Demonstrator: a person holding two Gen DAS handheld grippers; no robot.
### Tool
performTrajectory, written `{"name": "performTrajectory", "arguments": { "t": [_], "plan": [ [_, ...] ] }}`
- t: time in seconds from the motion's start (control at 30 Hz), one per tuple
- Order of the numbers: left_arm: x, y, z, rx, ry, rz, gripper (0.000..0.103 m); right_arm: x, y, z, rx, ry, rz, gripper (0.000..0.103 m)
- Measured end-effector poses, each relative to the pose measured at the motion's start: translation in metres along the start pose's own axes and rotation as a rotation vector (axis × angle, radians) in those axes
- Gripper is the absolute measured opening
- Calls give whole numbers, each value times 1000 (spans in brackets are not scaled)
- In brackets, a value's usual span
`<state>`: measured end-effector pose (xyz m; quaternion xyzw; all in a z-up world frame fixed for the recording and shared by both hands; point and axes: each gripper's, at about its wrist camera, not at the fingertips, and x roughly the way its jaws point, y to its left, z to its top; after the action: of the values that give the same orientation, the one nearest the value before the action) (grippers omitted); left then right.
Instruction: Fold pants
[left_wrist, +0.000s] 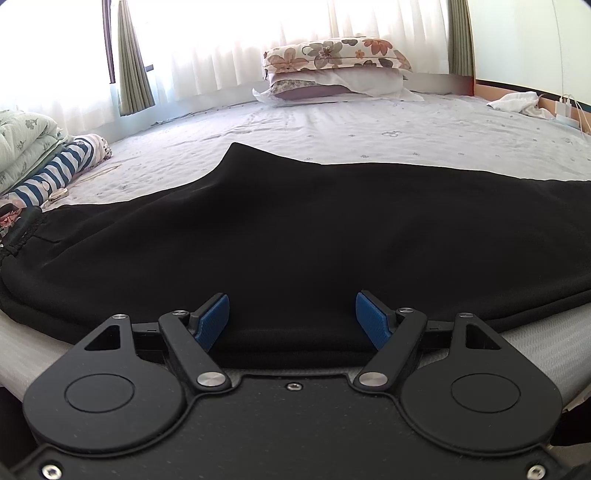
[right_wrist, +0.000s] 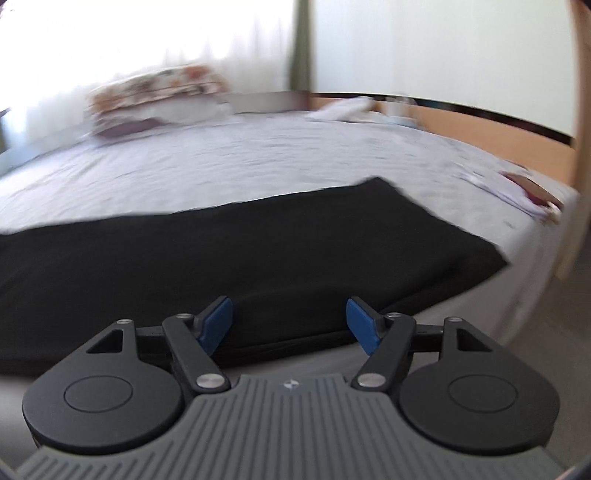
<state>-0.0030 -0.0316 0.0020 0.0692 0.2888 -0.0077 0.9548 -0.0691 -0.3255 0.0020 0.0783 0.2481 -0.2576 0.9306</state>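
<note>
Bedroom, bright curtained window at the back, pale sheet on bed (left_wrist: 332, 125) as work surface. Black pants (left_wrist: 295, 236) spread across near side of bed, already doubled leg on leg by the look of the stacked near edge; waistband gathered far out to the left of the left jaws, hem end off to the right of the right jaws in the right wrist view.

Left gripper (left_wrist: 292, 317): jaws wide, nothing held, near edge of pants lying between and just below the blue pads (left_wrist: 214, 319). Right gripper (right_wrist: 290, 323): jaws wide too, empty, near edge of pants (right_wrist: 258, 258) between them. Right view blurred, so contact with cloth not certain on that side.

Step in hand, by judgement: taking hold of the near edge for the next fold.
- Lower both pairs of jaws until the lower pad slides under all layers, not the top one alone; otherwise layers likely to split on the lift.
- Close both at once, level with each other.
- Lift just clear of the sheet, keep cloth taut between the two grips, lay over without dragging the sheet.
- Dark soft fabric, probably slippery and limp; firm pinch advised.

Count:
- Pants: one.
- Grippers: two.
- Pillows (left_wrist: 332, 70): a stack of two or three beyond the jaws, exact number unclear.
- Folded bedding (left_wrist: 40, 151): one pile, far left of left jaws.
- White cloth (left_wrist: 517, 103): one, far right.
</note>
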Motion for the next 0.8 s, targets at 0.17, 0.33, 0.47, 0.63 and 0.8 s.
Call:
{"name": "performTrajectory", "arguments": {
  "t": [0.17, 0.33, 0.47, 0.63, 0.8],
  "plan": [
    [0, -4, -1, 5, -4, 10, 75, -7, -62, 9, 241, -91, -108, 77],
    [0, -2, 1, 0, 5, 6, 75, -2, -94, 1, 343, -84, -37, 77],
    [0, -2, 2, -1, 8, 8, 75, 7, -86, 6, 326, -89, 10, 77],
    [0, 0, 3, -5, 15, 6, 75, 32, -86, 13, 351, -65, 27, 76],
    [0, 0, 3, -7, 17, 6, 75, 49, -98, 20, 423, -99, 65, 77]
  ]
}}
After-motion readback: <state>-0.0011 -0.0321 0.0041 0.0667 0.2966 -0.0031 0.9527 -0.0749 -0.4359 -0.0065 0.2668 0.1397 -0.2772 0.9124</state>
